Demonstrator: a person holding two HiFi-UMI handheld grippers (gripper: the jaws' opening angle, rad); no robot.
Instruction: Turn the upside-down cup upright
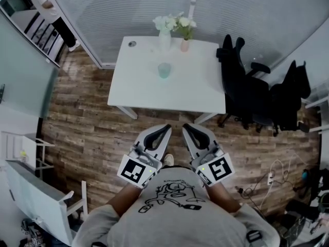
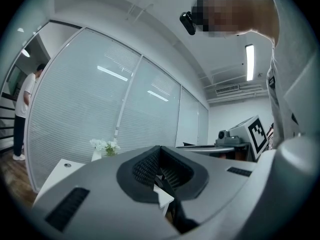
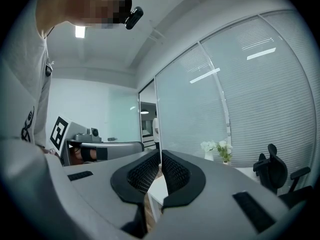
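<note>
A pale green see-through cup (image 1: 164, 70) stands on the white table (image 1: 139, 86), in the middle toward its far side; whether it is upside down I cannot tell from here. My left gripper (image 1: 168, 127) and right gripper (image 1: 185, 126) are held side by side over the wooden floor, short of the table's near edge, both pointing at the table. Each is shut with nothing between its jaws. In the left gripper view the left gripper (image 2: 160, 149) shows its jaws together; in the right gripper view the right gripper (image 3: 160, 153) does likewise. The cup is hidden in both gripper views.
Two vases of flowers (image 1: 165, 31) (image 1: 185, 32) stand at the table's far edge, and a small round disc (image 1: 132, 43) lies at its far left corner. Black office chairs (image 1: 247, 91) stand right of the table. A person (image 1: 49, 9) stands beyond the glass wall at far left.
</note>
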